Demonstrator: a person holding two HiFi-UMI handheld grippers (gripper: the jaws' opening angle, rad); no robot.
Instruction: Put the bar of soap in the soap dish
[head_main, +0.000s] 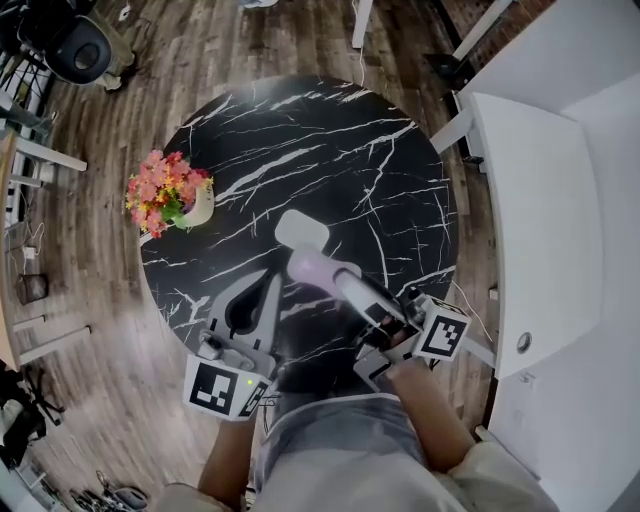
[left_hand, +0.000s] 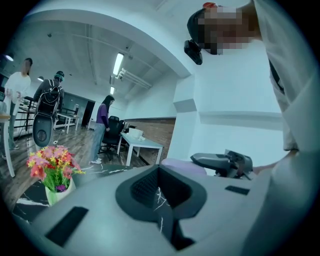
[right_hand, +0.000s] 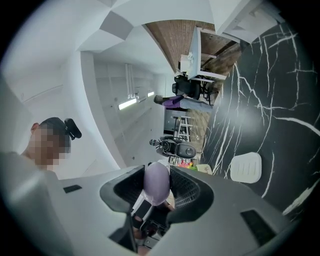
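Lilac soap (head_main: 312, 266) is clamped between the pads of my right tongs (right_hand: 157, 176), which grip it by its sides. In the right gripper view only its rounded end shows, and the rest is buried between the pads. From above, the bar lies just on my side of the white soap dish (head_main: 301, 230). Their edges meet in the head view, though I can't tell whether the bar touches the dish or hangs over it.

The dish lies flat near the middle of the black marble table (head_main: 330, 140). My left tongs (head_main: 268, 282) are closed with nothing between them, just beside the right pair over the near part of the table. The table's near rim is hidden under both tongs and my lap.

A pot of flowers (head_main: 170, 195) stands at the left rim, well apart from the dish. Bare marble lies beyond the dish and to its right. A white desk (head_main: 540, 230) stands near the table's right rim, cut off by the frame.
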